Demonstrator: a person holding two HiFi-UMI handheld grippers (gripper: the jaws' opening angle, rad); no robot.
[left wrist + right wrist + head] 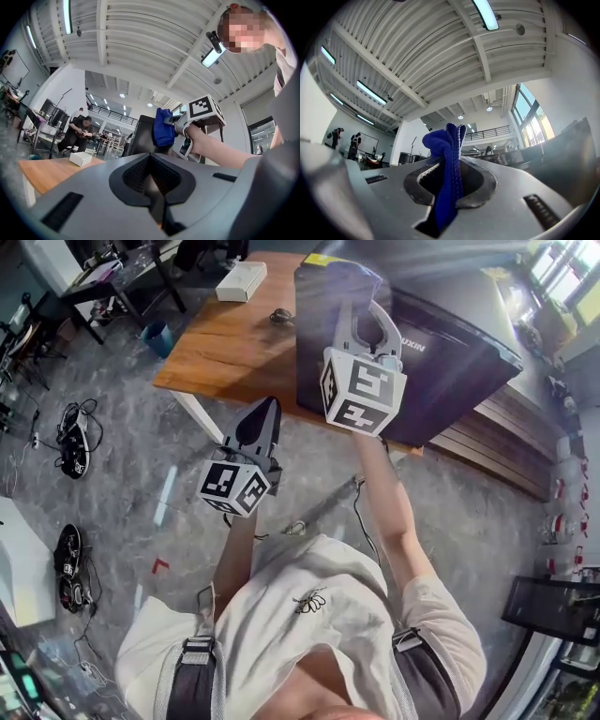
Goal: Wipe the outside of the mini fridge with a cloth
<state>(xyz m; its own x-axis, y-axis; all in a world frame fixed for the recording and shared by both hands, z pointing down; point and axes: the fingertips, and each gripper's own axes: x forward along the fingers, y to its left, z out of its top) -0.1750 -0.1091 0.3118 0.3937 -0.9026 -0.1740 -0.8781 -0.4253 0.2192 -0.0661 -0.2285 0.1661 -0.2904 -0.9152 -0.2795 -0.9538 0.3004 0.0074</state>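
- Grey concrete floor [122, 484] around me is strewn with cables; snagging one mid-stroke would jolt both arms.
- On the brown wooden counter [225, 343], the black box-shaped mini fridge [441, 362] stands at the near edge. If I press hard, I could shove it.
- My right gripper [450, 176], raised in front of the fridge, is clamped on a blue knitted cloth [449, 150].
- My left gripper [152, 187] hangs lower, jaws together on nothing, so nothing steadies the fridge.
- Only a narrow fold of the cloth is pinched, so dragging may pull it free.

The white letters "UXIN" stand on the black mini fridge [450, 362], far right on the table; nothing else can be read.
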